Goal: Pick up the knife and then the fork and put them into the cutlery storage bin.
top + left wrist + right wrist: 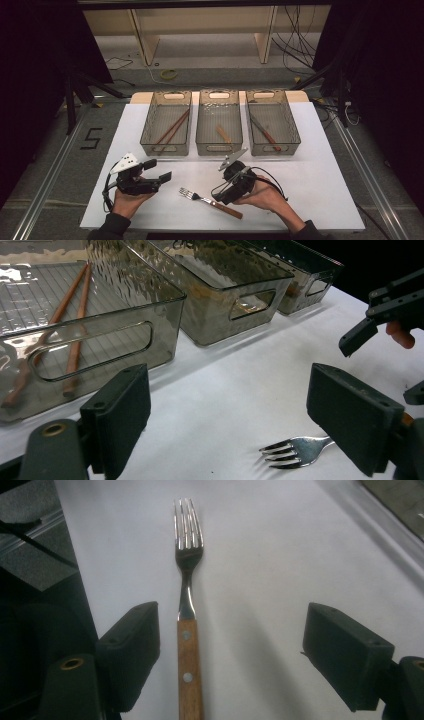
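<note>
Here the fork [210, 200] lies flat on the white desk [320, 200], near its front edge, between the person's two hands. Its steel prongs point toward the left tongs [159, 171], and its wooden handle, with two rivets, runs back under the right tongs [223, 199].

In the right gripper view the right tongs [232, 655] stand wide apart, and the fork [187, 610] lies lengthwise between the jaws, nearer the one on the left of that view, touching neither. They grip nothing. The right hand [265, 196] holds these tongs low over the handle end of the fork.

The left tongs [227, 422] are also spread wide and hold nothing. In the left gripper view the fork's prongs [292, 451] show just inside the jaw on the right of that view, flat on the desk [225, 390]. The left hand [129, 200] holds these tongs to the left of the fork, apart from it.

Three clear smoky bins stand side by side at the far side of the desk. The left bin [150, 134] holds a pair of brown chopsticks [172, 127]. The middle bin [200, 137] holds a small wooden piece [223, 134] that I cannot make out. The right bin [292, 131] holds a knife [265, 132] with a reddish handle.
</note>
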The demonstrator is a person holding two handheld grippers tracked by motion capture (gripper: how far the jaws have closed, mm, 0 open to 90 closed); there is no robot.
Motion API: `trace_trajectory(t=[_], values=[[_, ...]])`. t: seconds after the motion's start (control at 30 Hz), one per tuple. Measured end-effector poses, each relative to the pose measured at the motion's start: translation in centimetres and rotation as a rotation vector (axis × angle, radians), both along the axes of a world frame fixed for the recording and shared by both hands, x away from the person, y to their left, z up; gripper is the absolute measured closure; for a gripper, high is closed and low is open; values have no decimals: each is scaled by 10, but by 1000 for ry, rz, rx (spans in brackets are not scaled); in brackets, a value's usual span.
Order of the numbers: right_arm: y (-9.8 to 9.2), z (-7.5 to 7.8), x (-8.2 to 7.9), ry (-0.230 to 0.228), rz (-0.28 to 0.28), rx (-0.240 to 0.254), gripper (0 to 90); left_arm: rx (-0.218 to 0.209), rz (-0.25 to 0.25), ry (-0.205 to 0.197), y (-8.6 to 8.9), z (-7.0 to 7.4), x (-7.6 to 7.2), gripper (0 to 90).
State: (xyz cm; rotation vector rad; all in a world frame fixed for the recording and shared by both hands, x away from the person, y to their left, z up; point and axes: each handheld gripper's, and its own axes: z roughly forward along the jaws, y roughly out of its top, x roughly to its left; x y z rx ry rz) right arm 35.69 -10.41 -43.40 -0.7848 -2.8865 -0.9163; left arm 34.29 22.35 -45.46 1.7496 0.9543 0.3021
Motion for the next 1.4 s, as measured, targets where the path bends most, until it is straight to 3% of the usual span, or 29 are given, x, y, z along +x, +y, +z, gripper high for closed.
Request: trace_trajectory(t=[0.73, 1.4], values=[[12, -14, -10, 3, 69, -97, 299, 5, -2, -4, 0, 1, -1, 175], [18, -24, -16, 9, 116, -150, 494, 2, -2, -6, 0, 1, -1, 175]])
